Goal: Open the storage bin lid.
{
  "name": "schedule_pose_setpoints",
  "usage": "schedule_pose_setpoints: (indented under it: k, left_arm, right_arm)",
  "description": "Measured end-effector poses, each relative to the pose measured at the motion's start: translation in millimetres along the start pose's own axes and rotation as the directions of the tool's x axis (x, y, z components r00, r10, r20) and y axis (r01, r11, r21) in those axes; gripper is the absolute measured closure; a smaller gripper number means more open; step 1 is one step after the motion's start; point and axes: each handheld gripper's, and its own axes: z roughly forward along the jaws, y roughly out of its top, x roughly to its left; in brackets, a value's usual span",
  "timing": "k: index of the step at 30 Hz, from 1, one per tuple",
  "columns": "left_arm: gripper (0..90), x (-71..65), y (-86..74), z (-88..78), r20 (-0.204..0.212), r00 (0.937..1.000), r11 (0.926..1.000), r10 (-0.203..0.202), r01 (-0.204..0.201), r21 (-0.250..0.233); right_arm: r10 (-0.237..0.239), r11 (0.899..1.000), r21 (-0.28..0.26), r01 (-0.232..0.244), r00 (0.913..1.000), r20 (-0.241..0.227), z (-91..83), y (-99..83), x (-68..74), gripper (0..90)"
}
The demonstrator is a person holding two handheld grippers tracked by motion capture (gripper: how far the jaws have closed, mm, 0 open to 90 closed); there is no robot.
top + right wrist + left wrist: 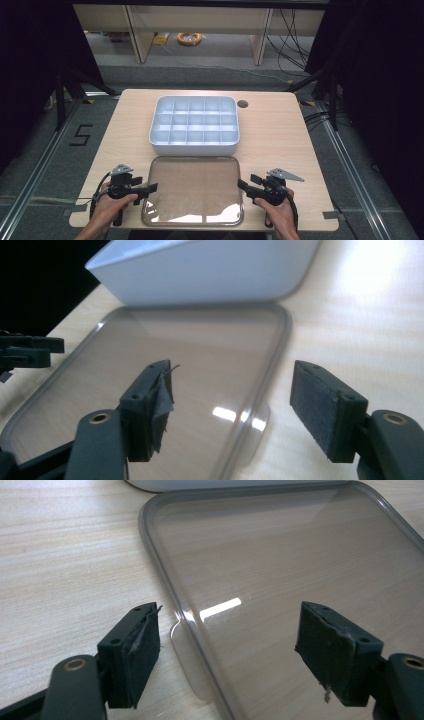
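- A clear lid (192, 190) lies flat on the desk (280, 130), at the near edge, just in front of the white box (194, 125) it seems made for.
- Its long axis runs left to right, so one short end faces each hand; each short end has a small tab sticking out onto the desk.
- The left gripper (150, 188) sits at the lid's left edge, its jaws standing wide apart and straddling the rim (165, 580) beside the tab, pressing on nothing.
- The right gripper (243, 184) sits at the right edge in the same way: jaws wide apart, the rim (272, 365) running between them, nothing held.
- Both hands are about equally near, one at each end, so either could take its side; I'd guess the lid is meant to be handled by both together.
- The box is split into a grid of small compartments, and every one that I can see is empty.
- The lid and box lie close together.
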Motion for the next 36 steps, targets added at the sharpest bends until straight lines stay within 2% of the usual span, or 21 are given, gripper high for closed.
schedule_pose_setpoints:
  k: [2, 3, 4, 5, 7, 8, 9, 10, 11, 12, 13, 14, 16, 19, 23, 24, 25, 29, 31, 32, 36]
  left_arm:
    - [24.0, 0.4, -0.2, -0.6, 0.008, 1.0, 1.0, -0.005, 0.005, -0.005]
    - [22.6, 0.2, -0.2, -0.9, 0.015, 0.9999, 0.9999, -0.007, 0.007, -0.009]
    - [22.6, -0.1, -0.1, -1.2, 0.023, 0.9997, 0.9999, -0.005, 0.006, -0.013]
    - [21.3, 0.6, 0.0, -2.6, 0.03, 0.9995, 0.9999, 0.011, -0.011, -0.001]
    - [17.8, -1.4, -0.5, -2.4, 0.039, 0.9992, 0.9998, 0.009, -0.009, -0.016]
    - [17.8, -0.5, -0.4, -3.6, 0.035, 0.9989, 0.9995, 0.03, -0.03, -0.001]
    - [17.0, -2.5, -0.8, -2.8, 0.044, 0.999, 0.9997, 0.013, -0.012, -0.021]
    - [16.4, -2.9, -0.9, -3.2, 0.046, 0.9989, 0.9996, 0.012, -0.011, -0.025]
    - [16.1, -3.2, -1.0, -3.8, 0.044, 0.999, 0.9996, 0.012, -0.01, -0.027]
    - [15.3, -3.2, -1.1, -4.3, 0.044, 0.9989, 0.9995, 0.014, -0.012, -0.028]
    - [15.1, -3.0, -1.3, -5.0, 0.043, 0.9989, 0.9994, 0.018, -0.017, -0.031]
    - [15.0, -3.0, -1.5, -5.5, 0.042, 0.9989, 0.9992, 0.02, -0.019, -0.034]
    - [15.0, -3.8, -1.7, -6.8, 0.047, 0.9987, 0.9991, 0.02, -0.018, -0.038]
    - [15.0, -6.1, -2.7, -7.7, 0.061, 0.9977, 0.9981, 0.028, -0.025, -0.056]
    - [15.1, -9.4, -3.7, -10.0, 0.065, 0.9969, 0.9969, 0.045, -0.041, -0.067]
    - [15.1, -10.1, -4.2, -10.4, 0.064, 0.997, 0.9969, 0.044, -0.039, -0.068]
    - [15.1, -11.1, -4.7, -11.5, 0.066, 0.9967, 0.9966, 0.047, -0.043, -0.07]
    - [15.0, -13.7, -7.1, -15.0, 0.085, 0.9948, 0.9959, 0.056, -0.05, -0.075]
    - [15.0, -14.8, -8.5, -16.3, 0.089, 0.9945, 0.9961, 0.055, -0.049, -0.073]
    - [15.1, -15.4, -9.2, -16.7, 0.096, 0.9941, 0.9962, 0.051, -0.043, -0.076]
    - [15.1, -17.1, -10.9, -20.0, 0.106, 0.9929, 0.9956, 0.054, -0.046, -0.081]
  right_arm:
    - [-0.022, 1.0, -0.019, 0.022, 0.9997, 0.006, 0.4, 0.4, -0.1, 32.4]
    - [0.015, 1.0, -0.012, -0.015, 0.9999, -0.007, -1.5, 0.5, 4.1, 31.4]
    - [0.015, 1.0, -0.012, -0.015, 0.9999, -0.007, -1.5, 0.5, 4.1, 31.4]
    - [-0.034, 0.999, -0.029, 0.034, 0.9994, -0.006, -1.0, 1.1, 1.0, 30.4]
    - [-0.005, 1.0, -0.013, 0.005, 0.9997, -0.025, -3.0, 1.1, 5.1, 28.8]
    - [-0.005, 1.0, -0.013, 0.005, 0.9997, -0.025, -3.0, 1.1, 5.1, 28.8]
    - [-0.044, 0.998, -0.04, 0.043, 0.9983, -0.039, -1.9, 1.5, 3.6, 28.0]
    - [-0.064, 0.997, -0.033, 0.063, 0.9972, -0.039, -2.2, 1.7, 2.6, 27.7]
    - [-0.039, 0.999, -0.018, 0.039, 0.9987, -0.034, -3.3, 1.8, 6.0, 27.7]
    - [-0.059, 0.998, -0.034, 0.058, 0.9972, -0.046, -3.0, 1.4, 5.5, 27.5]
    - [-0.04, 0.999, -0.022, 0.039, 0.9982, -0.044, -3.5, 0.7, 7.4, 27.1]
    - [-0.086, 0.996, -0.01, 0.086, 0.9956, -0.036, -3.3, 1.2, 4.7, 26.6]
    - [-0.079, 0.997, -0.007, 0.079, 0.9966, -0.023, -4.4, 1.4, 6.1, 26.0]
    - [-0.09, 0.996, -0.032, 0.088, 0.9949, -0.047, -3.8, 0.8, 6.5, 23.7]
    - [-0.096, 0.995, -0.015, 0.095, 0.9933, -0.066, -8.6, -0.1, 10.2, 21.3]
    - [-0.125, 0.992, -0.008, 0.125, 0.9914, -0.038, -9.5, 0.3, 10.0, 21.1]
    - [-0.116, 0.993, -0.017, 0.115, 0.9914, -0.062, -9.2, -0.5, 11.2, 20.4]
    - [-0.14, 0.99, -0.008, 0.14, 0.9878, -0.068, -11.6, -1.1, 15.6, 18.7]
    - [-0.115, 0.993, 0.017, 0.116, 0.9915, -0.061, -11.9, -2.3, 20.2, 17.6]
    - [-0.15, 0.989, 0.009, 0.151, 0.9865, -0.066, -12.2, -2.2, 20.0, 17.3]
    - [-0.152, 0.988, 0.008, 0.153, 0.9855, -0.075, -11.8, -3.7, 22.1, 16.9]
